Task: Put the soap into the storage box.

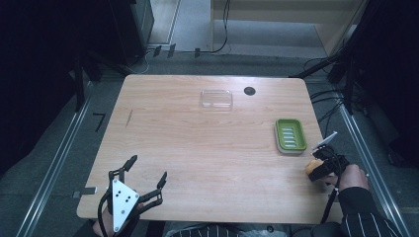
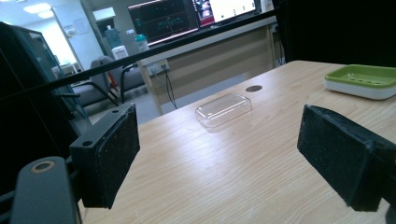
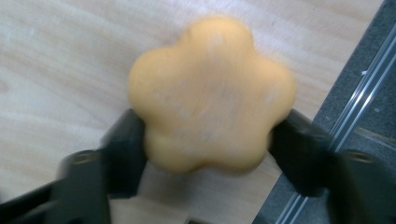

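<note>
A yellow flower-shaped soap (image 3: 212,95) sits between the jaws of my right gripper (image 3: 208,144), which press on its two sides. In the high view that right gripper (image 1: 318,169) is at the table's right edge with the soap (image 1: 312,168) showing as a yellow lump. A green soap dish (image 1: 290,135) lies just beyond it, also seen as the green dish (image 2: 366,79) in the left gripper view. A clear plastic lid (image 1: 216,98) rests at the far middle of the table. My left gripper (image 1: 148,177) stands open over the near left corner, nothing between its pads (image 2: 112,154).
A dark round hole (image 1: 249,91) is in the wooden table (image 1: 197,158) near the clear lid. Metal rails run along the floor on both sides. Cables trail on the floor at the right. Black frames stand at left and right.
</note>
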The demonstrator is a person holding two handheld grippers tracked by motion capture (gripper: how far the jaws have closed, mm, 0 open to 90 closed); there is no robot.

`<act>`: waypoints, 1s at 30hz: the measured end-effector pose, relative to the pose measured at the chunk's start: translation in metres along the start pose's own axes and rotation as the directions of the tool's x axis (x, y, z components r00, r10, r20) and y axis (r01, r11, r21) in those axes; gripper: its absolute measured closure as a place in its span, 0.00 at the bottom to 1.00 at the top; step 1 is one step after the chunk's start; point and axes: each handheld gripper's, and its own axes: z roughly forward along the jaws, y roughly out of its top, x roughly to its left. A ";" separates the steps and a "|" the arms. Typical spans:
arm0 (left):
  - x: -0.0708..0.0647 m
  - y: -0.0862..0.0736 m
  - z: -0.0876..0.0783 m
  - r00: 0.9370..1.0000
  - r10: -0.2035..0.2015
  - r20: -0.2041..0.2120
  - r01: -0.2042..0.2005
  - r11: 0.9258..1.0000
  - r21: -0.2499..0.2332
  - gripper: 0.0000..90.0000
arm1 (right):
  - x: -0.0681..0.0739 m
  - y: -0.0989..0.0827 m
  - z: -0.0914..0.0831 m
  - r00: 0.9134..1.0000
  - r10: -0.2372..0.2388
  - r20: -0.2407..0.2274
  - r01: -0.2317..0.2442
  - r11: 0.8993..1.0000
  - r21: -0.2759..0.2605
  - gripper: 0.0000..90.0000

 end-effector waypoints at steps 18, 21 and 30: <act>0.000 0.000 0.000 1.000 -0.002 -0.001 0.002 1.000 -0.001 0.14 | -0.002 0.000 -0.003 1.000 0.018 0.003 -0.018 0.999 -0.038 0.45; 0.000 0.000 0.000 1.000 -0.001 -0.001 0.001 1.000 -0.001 0.14 | -0.002 -0.001 -0.005 1.000 0.027 -0.011 -0.027 0.998 -0.049 0.45; 0.000 0.000 0.000 1.000 -0.001 -0.001 0.001 1.000 -0.002 0.14 | -0.002 -0.002 -0.010 0.999 0.032 -0.023 -0.034 0.996 -0.082 0.45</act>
